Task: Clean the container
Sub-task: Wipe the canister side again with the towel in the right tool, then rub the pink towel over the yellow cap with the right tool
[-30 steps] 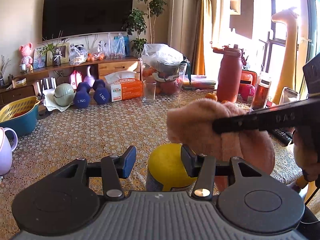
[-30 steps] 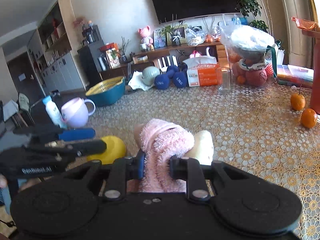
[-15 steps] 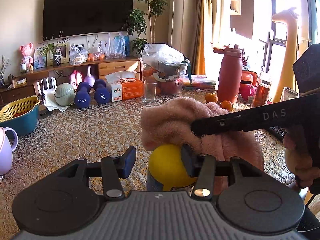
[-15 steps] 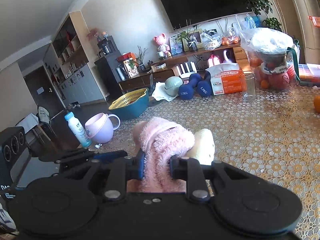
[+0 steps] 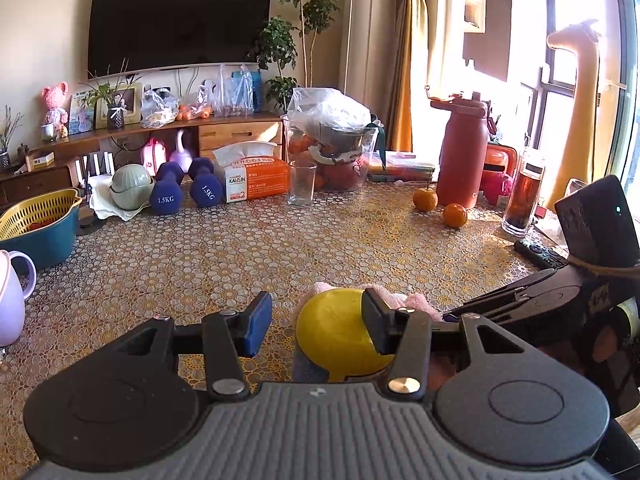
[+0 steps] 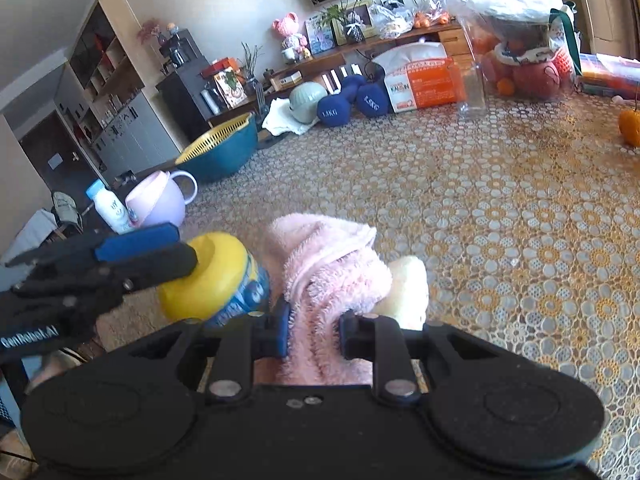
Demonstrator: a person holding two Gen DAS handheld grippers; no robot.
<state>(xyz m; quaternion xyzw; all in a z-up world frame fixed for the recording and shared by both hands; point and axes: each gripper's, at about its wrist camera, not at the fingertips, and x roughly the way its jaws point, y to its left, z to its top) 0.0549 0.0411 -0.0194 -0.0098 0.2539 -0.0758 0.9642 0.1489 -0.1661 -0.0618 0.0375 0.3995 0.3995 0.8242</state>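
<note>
- cloth (image 6: 332,268): fluffy pink terry, matt
- container (image 6: 212,280) lid: smooth yellow plastic
- tablecloth (image 5: 280,248): glossy, lace-patterned
- right gripper (image 6: 314,332): matt black plastic

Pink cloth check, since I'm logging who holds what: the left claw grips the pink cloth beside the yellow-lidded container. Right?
Not quite: the right claw grips the pink cloth, as the right wrist view shows. It does sit beside the yellow-lidded container. The left claw stands open around that lid.
</note>
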